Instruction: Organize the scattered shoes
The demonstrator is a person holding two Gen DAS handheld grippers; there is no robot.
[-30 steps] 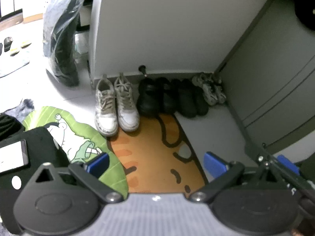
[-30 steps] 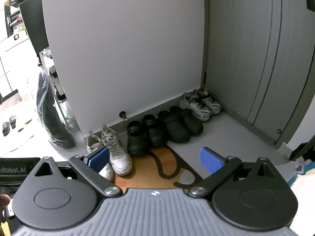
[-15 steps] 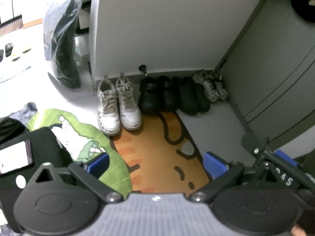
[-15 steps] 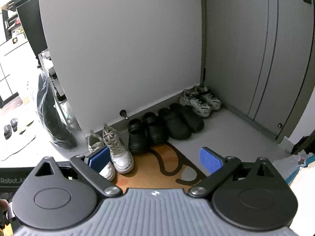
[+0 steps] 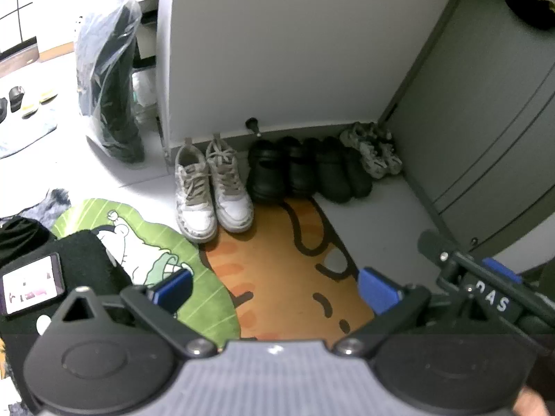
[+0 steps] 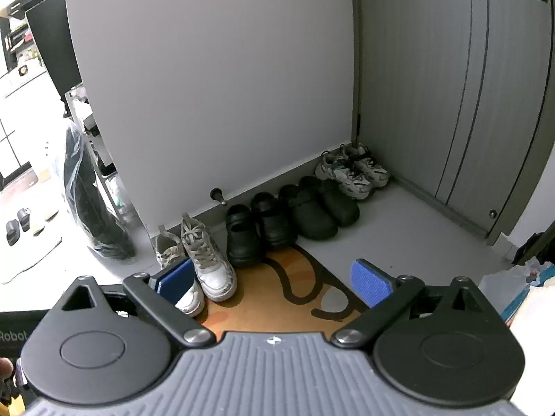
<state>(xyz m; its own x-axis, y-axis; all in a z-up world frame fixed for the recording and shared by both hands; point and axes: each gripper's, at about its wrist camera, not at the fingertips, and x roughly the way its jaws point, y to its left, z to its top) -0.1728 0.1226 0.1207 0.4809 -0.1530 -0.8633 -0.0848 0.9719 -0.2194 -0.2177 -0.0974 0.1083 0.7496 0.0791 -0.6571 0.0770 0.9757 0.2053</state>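
Both grippers, left gripper (image 5: 274, 289) and right gripper (image 6: 272, 277), spread wide, empty; shoes (image 6: 277, 222) lined against wall mid-frame, probably done.

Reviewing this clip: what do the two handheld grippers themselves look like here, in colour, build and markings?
Both look alike: the left gripper and right gripper each have a ribbed grey body, two round black discs, black linkage arms with silver pivot screws, and blue textured finger pads. In the left wrist view, the right gripper's side carries white letters "DAS".

Shoes (image 5: 288, 173) lined up — tongs (image 5: 274, 289) empty.
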